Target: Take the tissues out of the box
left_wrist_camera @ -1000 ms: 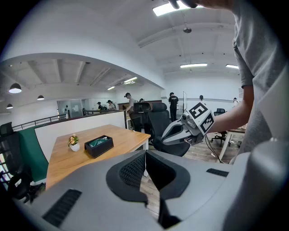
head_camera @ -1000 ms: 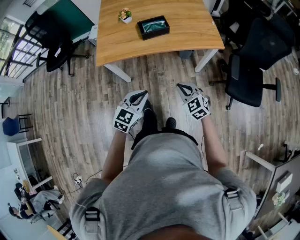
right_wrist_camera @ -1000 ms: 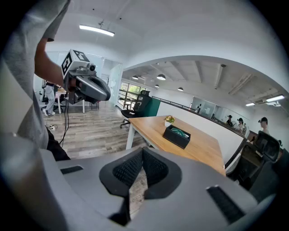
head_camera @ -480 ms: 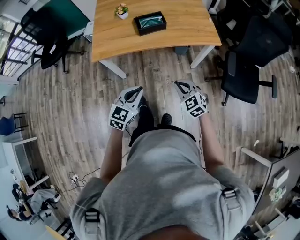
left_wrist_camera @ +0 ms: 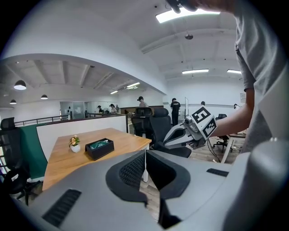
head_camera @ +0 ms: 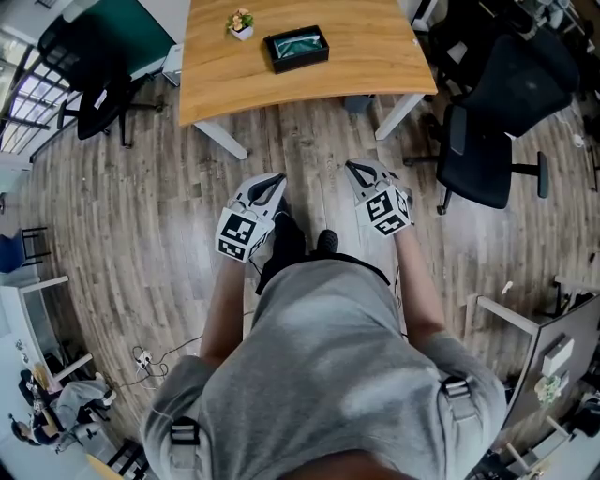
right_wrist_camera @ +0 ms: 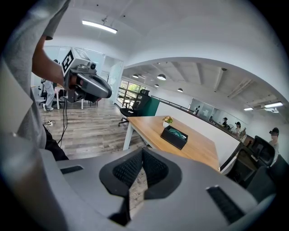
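Wooden floor planks fill most of the head view. We hold the left gripper and the right gripper side by side just above the frame's centre, both pointing toward the top edge. Each claw is fully closed. In the left gripper view the two dark pads meet along a thin line with nothing between them, and the right gripper view shows the same.

The black box lies on the light wood table at the top centre of the head view, well apart from both grippers. Greenish tissues show in its open top. A small potted plant stands just to the box's left, and a black office chair sits at the right, near the table's corner.

Against the picture from a second ago, the whole scene sits a little higher and further left in the head view. The box, the table edge and the chair have all slid toward the top edge, and the two grippers ride slightly higher too. The grippers keep the same spacing and the same pose relative to our body. Both claws are as closed as they were, and the box, tissues and plant keep their places on the table.
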The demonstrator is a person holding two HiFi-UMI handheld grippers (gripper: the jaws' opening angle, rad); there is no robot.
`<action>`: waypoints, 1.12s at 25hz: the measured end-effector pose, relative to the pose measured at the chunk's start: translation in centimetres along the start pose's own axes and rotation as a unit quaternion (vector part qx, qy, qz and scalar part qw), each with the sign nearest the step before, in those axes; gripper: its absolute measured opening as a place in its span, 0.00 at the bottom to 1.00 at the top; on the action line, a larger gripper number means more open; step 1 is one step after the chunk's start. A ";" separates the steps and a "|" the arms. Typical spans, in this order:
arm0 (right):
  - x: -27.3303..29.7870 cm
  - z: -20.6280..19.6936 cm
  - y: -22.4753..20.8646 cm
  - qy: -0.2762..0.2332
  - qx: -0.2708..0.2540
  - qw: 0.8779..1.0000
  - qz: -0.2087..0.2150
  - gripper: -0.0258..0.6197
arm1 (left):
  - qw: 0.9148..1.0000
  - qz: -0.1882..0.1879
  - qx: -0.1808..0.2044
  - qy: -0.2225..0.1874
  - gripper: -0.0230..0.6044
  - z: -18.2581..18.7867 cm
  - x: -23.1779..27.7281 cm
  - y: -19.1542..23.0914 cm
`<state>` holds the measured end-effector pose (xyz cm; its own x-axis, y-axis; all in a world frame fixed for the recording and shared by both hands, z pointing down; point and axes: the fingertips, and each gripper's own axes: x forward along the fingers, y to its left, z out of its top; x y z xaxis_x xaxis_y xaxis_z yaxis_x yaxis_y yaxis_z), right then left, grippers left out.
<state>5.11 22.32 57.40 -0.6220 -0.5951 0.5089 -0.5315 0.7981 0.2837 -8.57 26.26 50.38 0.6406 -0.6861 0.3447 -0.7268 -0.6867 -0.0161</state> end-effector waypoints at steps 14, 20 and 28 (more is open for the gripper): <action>-0.2 0.6 -0.5 -0.014 0.000 1.000 0.007 0.07 | 1.000 -0.008 -0.013 0.000 0.13 0.1 0.7 -0.7; -0.4 0.2 -0.8 -0.023 0.005 1.000 0.008 0.15 | 1.000 -0.003 -0.015 0.006 0.21 -0.1 1.2 -0.8; -1.1 0.7 -2.6 -0.043 0.024 0.999 -0.020 0.35 | 1.000 -0.002 -0.014 0.013 0.31 -0.1 1.9 -1.2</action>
<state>6.81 20.80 55.56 -0.6462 -0.6338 0.4251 -0.5821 0.7696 0.2624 -6.49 25.76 51.12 0.6378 -0.6760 0.3691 -0.7303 -0.6830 0.0109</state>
